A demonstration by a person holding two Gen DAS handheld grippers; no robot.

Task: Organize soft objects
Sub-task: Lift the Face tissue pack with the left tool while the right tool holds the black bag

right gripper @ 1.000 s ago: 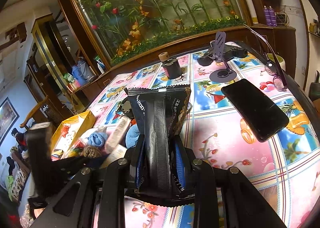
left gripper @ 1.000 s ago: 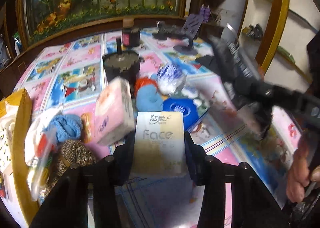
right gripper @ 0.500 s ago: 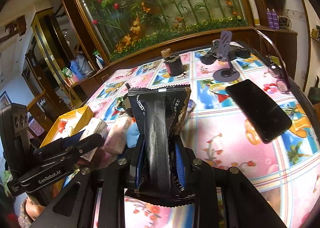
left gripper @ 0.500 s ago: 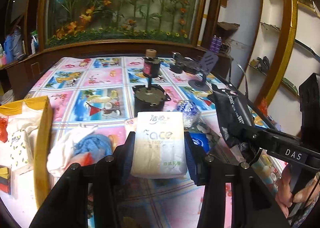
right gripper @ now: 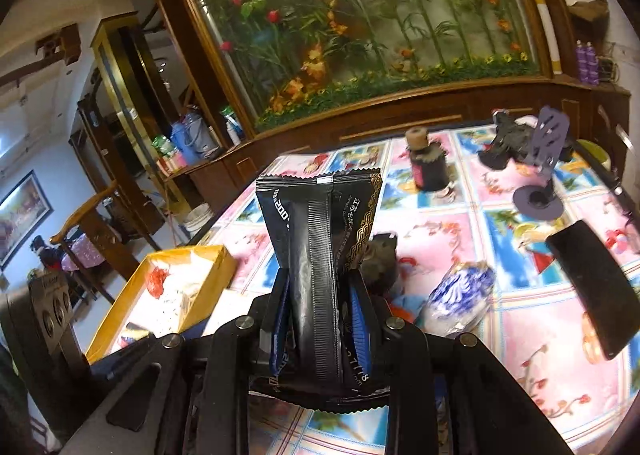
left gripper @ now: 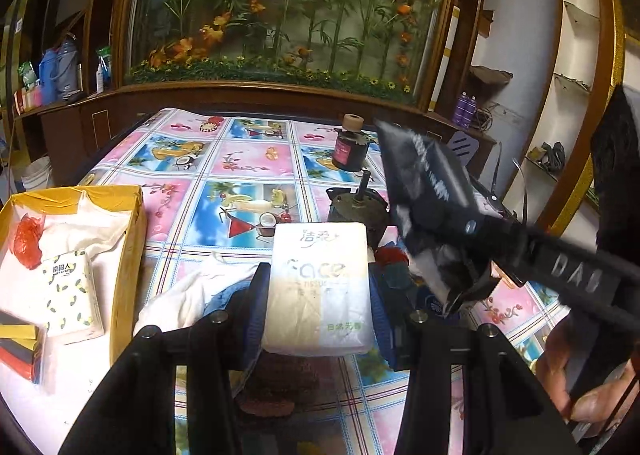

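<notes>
I see the big tabletop [left gripper: 248,159] with its bright picture cloth. On its left side sits the yellow box [left gripper: 126,255], open on top, with a small tissue pack and a red bag already inside. A pile of soft cloth things [left gripper: 180,295] lies just beside the box.

My left hand-held gripper [left gripper: 318,295] is squeezed onto a white tissue pack [left gripper: 320,279]. The pack's long side points away from me, along the fingers. It is up off the tabletop.

My right hand-held gripper [right gripper: 320,311] is pinched tight on a black pouch [right gripper: 316,255]. The pouch stands upright, its long side also running along the fingers.

The box lies to the left of both grippers. I think my left one is nearer, so the tissue pack should go in first. The pouch has farther to go, across the pile.
</notes>
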